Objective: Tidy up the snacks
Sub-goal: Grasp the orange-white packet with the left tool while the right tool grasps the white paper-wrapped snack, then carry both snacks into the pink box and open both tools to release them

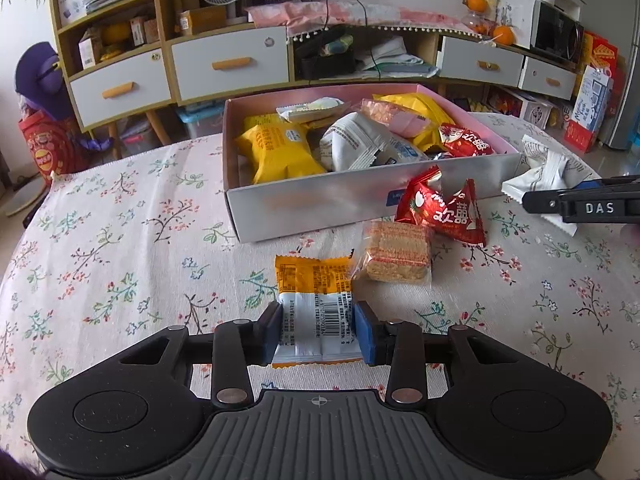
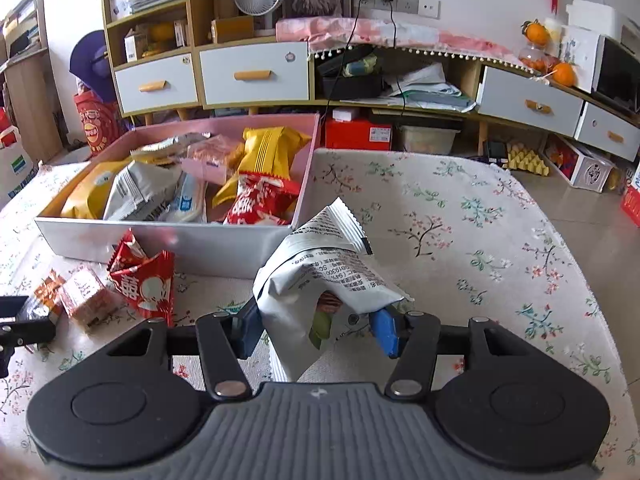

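Now I have my left gripper [image 1: 316, 334] clenched on an orange-and-white snack packet [image 1: 314, 300] lying flat on the table [image 1: 120, 240], toward its near edge — the pads press both sides. My right gripper [image 2: 316, 330] grasps a crumpled white packet [image 2: 320, 276] just off the box's [image 2: 168, 246] near right corner. A wafer pack [image 1: 396, 252] and a red packet [image 1: 440, 208] lie against the box's near wall — the box itself is heaped with snacks.

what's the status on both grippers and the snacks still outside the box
Left gripper shut on orange-and-white packet. Right gripper shut on white packet. Wafer pack and red packet still on tablecloth before box. Nothing blocking.
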### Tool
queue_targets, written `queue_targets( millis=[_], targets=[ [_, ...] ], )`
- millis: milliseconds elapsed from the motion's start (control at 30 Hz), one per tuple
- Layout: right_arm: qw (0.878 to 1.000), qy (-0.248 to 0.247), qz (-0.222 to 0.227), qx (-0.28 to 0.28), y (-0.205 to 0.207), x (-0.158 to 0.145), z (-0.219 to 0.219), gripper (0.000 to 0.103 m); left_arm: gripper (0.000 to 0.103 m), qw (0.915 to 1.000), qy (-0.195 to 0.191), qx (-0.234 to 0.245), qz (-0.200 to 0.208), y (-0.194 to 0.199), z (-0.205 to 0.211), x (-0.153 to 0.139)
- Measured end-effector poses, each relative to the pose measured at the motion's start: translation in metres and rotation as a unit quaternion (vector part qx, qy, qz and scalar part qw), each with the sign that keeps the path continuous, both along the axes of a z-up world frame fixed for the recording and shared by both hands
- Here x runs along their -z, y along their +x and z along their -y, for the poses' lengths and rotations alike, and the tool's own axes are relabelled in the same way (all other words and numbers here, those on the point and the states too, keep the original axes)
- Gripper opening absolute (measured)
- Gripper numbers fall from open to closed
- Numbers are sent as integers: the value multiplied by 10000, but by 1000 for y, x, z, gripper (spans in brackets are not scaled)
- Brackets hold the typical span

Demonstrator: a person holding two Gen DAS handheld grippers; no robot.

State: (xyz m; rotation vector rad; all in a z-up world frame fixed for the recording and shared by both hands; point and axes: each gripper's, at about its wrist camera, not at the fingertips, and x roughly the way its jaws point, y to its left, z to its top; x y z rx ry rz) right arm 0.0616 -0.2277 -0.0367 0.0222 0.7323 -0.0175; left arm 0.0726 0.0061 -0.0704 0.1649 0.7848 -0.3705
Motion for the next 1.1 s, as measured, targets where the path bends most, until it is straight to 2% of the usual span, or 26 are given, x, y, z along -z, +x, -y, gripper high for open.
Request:
queue_targets(
  millis=[200,700,1100],
  targets=[
    [10000,43,52,-3,-5,-7,7,50,36,9999,-108,1,-27,-5,-1,-9],
    [9996,102,253,-116,-12,-23,5,50,36,10000,-25,-44,-23,-13,-8,-21],
    [9987,336,391,-15,-1,-35,-9,50,36,9986,-483,-194,77,-10,-23,-44]
  ],
)
